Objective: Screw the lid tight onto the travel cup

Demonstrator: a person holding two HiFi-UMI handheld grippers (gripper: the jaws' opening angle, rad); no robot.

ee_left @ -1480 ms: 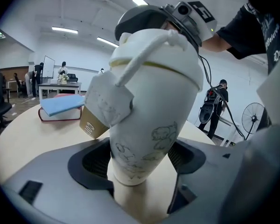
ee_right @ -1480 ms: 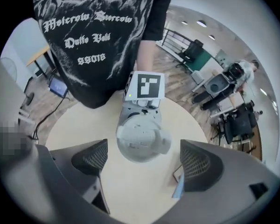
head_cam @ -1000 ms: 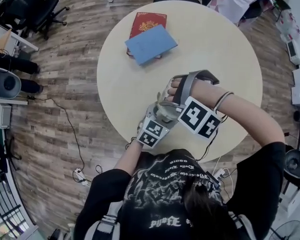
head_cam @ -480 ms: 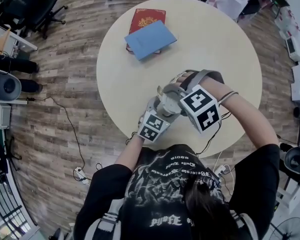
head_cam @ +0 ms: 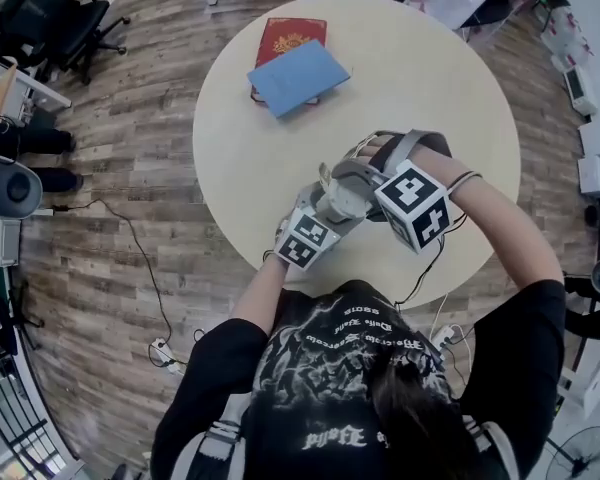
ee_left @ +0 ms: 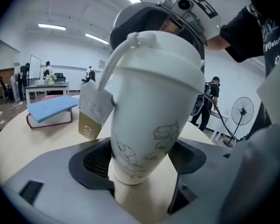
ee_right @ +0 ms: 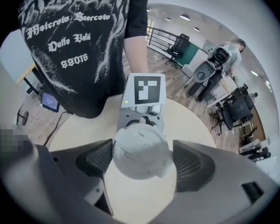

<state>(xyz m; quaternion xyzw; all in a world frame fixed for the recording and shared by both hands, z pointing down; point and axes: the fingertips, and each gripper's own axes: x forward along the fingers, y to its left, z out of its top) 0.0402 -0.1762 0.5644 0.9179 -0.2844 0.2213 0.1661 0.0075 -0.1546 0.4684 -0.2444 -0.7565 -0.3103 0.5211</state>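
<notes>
The white travel cup (ee_left: 154,120), with line drawings on its side, stands upright near the round table's front edge (head_cam: 280,183). My left gripper (ee_left: 142,164) is shut on its lower part, a pad on each side. A white strap (ee_left: 119,59) and a paper tag (ee_left: 94,111) hang from the lid (ee_left: 154,59). My right gripper (ee_right: 142,160) comes down from above, and its two pads close on the sides of the round lid (ee_right: 140,150). In the head view both grippers (head_cam: 345,198) cover the cup.
A blue book (head_cam: 298,76) lies on a red book (head_cam: 295,36) at the table's far side. Office chairs (head_cam: 50,13) stand on the wood floor at left, and a cable (head_cam: 140,258) runs there. People and a fan (ee_left: 242,111) are in the background.
My right gripper has turned about the lid: its marker cube has swung up and round in the head view. The left gripper has stayed on the cup in nearly the same place.
</notes>
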